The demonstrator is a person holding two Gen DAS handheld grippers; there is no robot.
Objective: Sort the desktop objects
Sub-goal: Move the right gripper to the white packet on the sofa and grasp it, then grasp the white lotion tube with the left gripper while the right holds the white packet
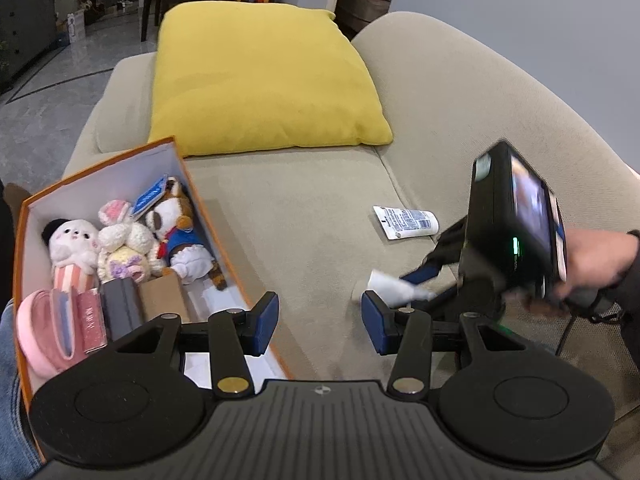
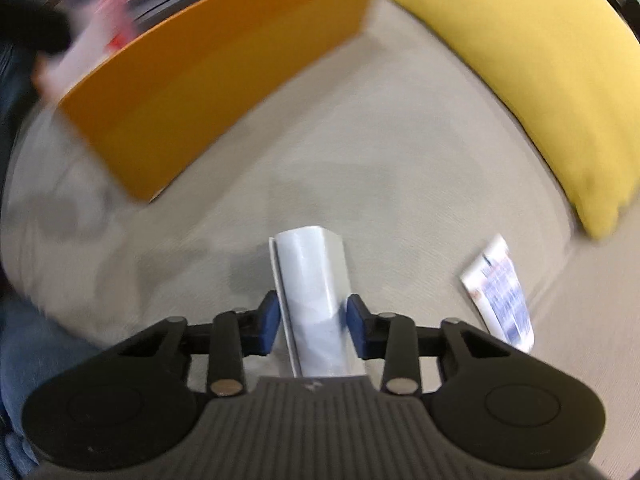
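My right gripper (image 2: 311, 322) is shut on a white tube (image 2: 310, 288) and holds it above the beige sofa seat (image 2: 360, 160); it also shows in the left wrist view (image 1: 416, 284), with the white tube (image 1: 390, 282) sticking out to the left. My left gripper (image 1: 320, 326) is open and empty, just right of the orange box (image 1: 20, 264). The box holds several plush toys (image 1: 120, 236), a pink case and small boxes. A second white tube with blue print (image 1: 406, 222) lies on the seat; in the right wrist view (image 2: 500, 288) it lies right of my gripper.
A yellow cushion (image 1: 264, 80) lies at the back of the seat, right of the orange box (image 2: 220, 80) in the right wrist view. The sofa backrest (image 1: 480, 100) rises at the right. The person's jeans (image 1: 12, 420) are at the lower left.
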